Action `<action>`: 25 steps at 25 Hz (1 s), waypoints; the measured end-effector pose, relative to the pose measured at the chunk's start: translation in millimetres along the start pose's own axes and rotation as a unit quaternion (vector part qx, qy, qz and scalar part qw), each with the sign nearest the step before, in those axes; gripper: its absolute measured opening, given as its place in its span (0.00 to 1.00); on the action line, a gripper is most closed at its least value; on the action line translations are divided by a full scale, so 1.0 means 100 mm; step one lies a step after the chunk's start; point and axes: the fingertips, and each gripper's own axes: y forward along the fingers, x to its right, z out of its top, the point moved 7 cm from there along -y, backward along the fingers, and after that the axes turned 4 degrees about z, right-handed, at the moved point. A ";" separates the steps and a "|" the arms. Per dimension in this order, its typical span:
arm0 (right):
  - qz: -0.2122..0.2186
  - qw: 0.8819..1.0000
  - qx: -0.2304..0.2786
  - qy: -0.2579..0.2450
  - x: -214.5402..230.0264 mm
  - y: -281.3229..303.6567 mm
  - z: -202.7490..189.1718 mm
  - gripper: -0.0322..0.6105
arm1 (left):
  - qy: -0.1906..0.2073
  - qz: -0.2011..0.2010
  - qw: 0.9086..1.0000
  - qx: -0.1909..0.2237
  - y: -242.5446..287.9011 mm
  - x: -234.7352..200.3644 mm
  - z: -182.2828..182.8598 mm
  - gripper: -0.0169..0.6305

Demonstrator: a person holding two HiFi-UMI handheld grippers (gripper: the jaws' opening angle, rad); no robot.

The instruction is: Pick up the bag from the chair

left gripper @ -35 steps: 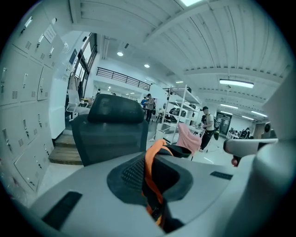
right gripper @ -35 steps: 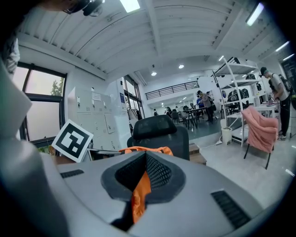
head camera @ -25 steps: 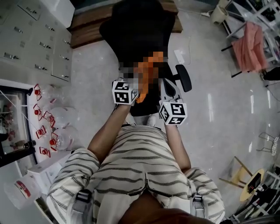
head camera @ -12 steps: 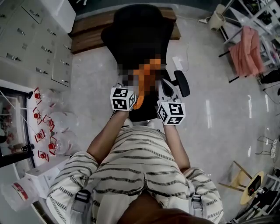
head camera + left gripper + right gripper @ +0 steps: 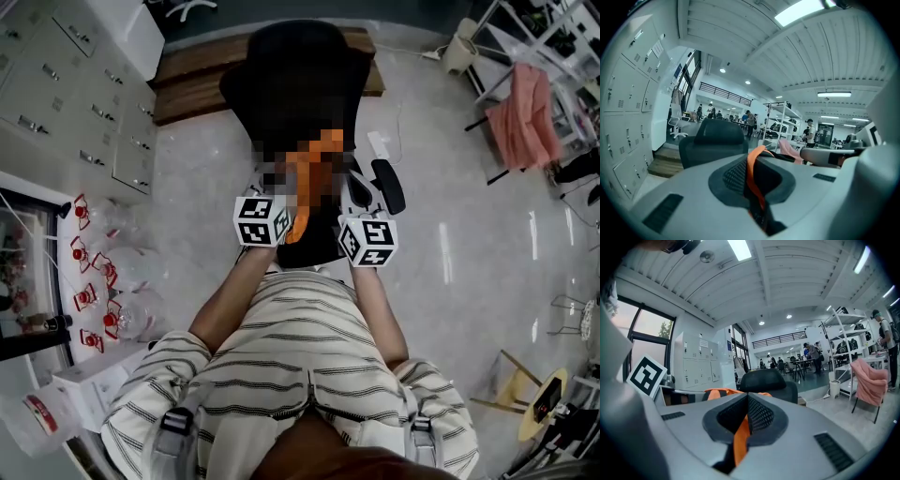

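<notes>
A black bag with orange straps (image 5: pixel 323 145) hangs between my grippers, in front of the black office chair (image 5: pixel 300 75); a mosaic patch covers part of it. My left gripper (image 5: pixel 281 208) is shut on one orange strap (image 5: pixel 752 173), which runs up out of its jaws (image 5: pixel 757 190). My right gripper (image 5: pixel 354 192) is shut on the other orange strap (image 5: pixel 739 441), pinched where its jaws (image 5: pixel 745 423) meet. The chair's backrest stands beyond the jaws in the left gripper view (image 5: pixel 715 140) and the right gripper view (image 5: pixel 766 380).
Grey lockers (image 5: pixel 75 94) line the left wall, with a wooden step (image 5: pixel 187 75) behind the chair. Clear bags with red tags (image 5: pixel 103 272) lie at the left. A pink cloth on a rack (image 5: pixel 525 108) hangs at the right. A wooden stool (image 5: pixel 525 384) stands at lower right.
Both grippers have risen a little with the straps still pinched, the left one more than the right.
</notes>
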 end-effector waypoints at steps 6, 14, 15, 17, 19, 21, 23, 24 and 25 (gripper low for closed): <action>0.003 1.000 0.000 0.000 -0.05 0.01 0.01 0.08 | 0.004 -0.003 1.000 0.016 -0.07 0.03 0.05 0.07; -0.004 1.000 0.003 0.000 -0.06 -0.05 0.01 0.08 | 0.002 -0.010 1.000 0.028 -0.15 0.08 0.09 0.07; -0.005 1.000 0.004 0.001 -0.05 -0.05 0.01 0.08 | 0.002 -0.011 1.000 0.029 -0.15 0.08 0.09 0.07; -0.007 1.000 0.004 0.001 -0.04 -0.06 0.02 0.08 | -0.001 -0.011 0.999 0.031 -0.16 0.07 0.11 0.07; -0.006 1.000 0.004 0.002 -0.03 -0.06 0.01 0.08 | -0.004 -0.011 0.999 0.034 -0.16 0.08 0.11 0.07; -0.005 1.000 0.004 0.005 -0.02 -0.08 0.00 0.08 | -0.005 -0.012 0.999 0.034 -0.18 0.10 0.11 0.07; -0.004 1.000 0.004 0.007 -0.02 -0.08 -0.01 0.08 | -0.002 -0.012 0.999 0.034 -0.19 0.11 0.11 0.07; -0.003 1.000 0.004 0.007 -0.02 -0.07 -0.01 0.08 | -0.001 -0.011 0.999 0.034 -0.19 0.10 0.12 0.07; -0.002 1.000 0.004 0.007 -0.02 -0.07 0.00 0.08 | -0.001 -0.011 0.999 0.034 -0.18 0.10 0.12 0.07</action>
